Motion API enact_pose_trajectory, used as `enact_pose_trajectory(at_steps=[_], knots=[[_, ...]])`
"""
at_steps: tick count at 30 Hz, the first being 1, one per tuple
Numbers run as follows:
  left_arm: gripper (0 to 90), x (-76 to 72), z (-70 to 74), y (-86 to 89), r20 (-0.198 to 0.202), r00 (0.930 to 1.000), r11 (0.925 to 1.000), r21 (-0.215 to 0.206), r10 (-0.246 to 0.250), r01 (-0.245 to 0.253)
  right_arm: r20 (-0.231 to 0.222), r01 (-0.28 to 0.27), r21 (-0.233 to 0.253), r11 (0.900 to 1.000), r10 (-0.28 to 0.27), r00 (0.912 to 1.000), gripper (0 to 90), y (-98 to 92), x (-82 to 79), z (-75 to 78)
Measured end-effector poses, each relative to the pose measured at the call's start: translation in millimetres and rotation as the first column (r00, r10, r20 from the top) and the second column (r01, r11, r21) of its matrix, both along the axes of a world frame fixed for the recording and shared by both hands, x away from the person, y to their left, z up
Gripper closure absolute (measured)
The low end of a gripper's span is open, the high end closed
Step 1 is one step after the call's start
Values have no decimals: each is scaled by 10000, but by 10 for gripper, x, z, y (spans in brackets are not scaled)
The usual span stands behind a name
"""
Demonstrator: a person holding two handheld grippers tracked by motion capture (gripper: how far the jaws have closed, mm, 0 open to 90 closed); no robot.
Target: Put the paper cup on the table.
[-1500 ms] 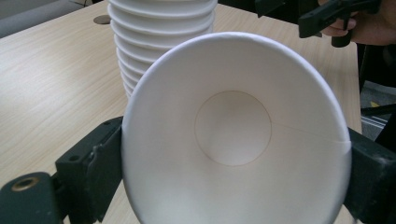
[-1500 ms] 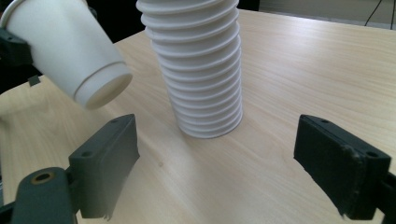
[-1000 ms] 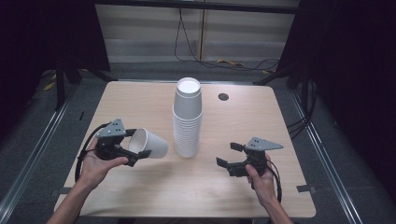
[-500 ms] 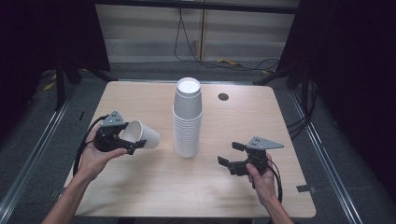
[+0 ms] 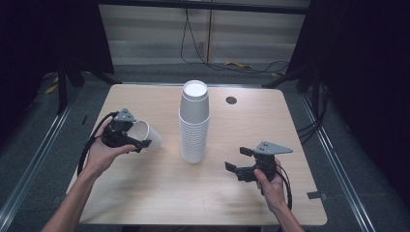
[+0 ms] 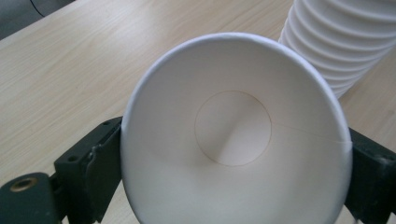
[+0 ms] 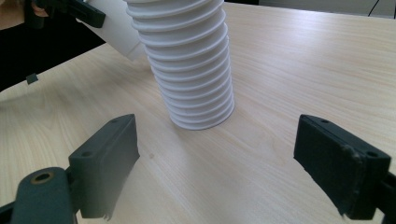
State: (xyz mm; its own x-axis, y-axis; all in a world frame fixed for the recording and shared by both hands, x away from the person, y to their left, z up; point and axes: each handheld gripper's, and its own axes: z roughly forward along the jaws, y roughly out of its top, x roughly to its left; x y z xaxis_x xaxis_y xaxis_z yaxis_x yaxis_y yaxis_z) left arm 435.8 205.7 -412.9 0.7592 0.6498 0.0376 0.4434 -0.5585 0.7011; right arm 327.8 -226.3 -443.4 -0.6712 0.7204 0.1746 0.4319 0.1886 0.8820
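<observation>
A tall stack of white paper cups (image 5: 194, 121) stands upside down in the middle of the wooden table (image 5: 159, 193). My left gripper (image 5: 137, 141) is shut on a single white paper cup (image 5: 146, 135), held on its side to the left of the stack, above the table. In the left gripper view the cup's open mouth (image 6: 233, 135) faces the camera between the two black jaws, with the stack (image 6: 345, 42) behind it. My right gripper (image 5: 237, 161) stands open to the right of the stack, its jaws wide apart and empty, pointing at the stack's base (image 7: 198, 102).
A small round dark grommet (image 5: 231, 100) sits in the table near the far right. Cables (image 5: 208, 43) lie on the floor behind the table. Dark floor and metal rails (image 5: 29, 164) flank both sides.
My left gripper has drawn the single cup leftward and a little toward the far side, away from the stack, and turned it. The right gripper has stayed where it was.
</observation>
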Motion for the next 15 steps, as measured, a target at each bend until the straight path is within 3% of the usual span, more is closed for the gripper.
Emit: enact_pose_trajectory(at_steps=[5, 12, 15], knots=[[85, 63, -56, -53, 6, 10000, 9982, 591, 31, -32, 6, 51, -47, 10000, -51, 10000, 136, -2, -1, -6], [84, 157, -102, -187, -414, 9991, 9904, 1371, -119, 174, -44, 54, -73, 10000, -54, 10000, 136, 5, 1, -14], [82, 185, -139, -243, -550, 9984, 9886, 1490, -143, 223, -48, 54, -86, 9999, -54, 10000, 136, 6, 0, -15]])
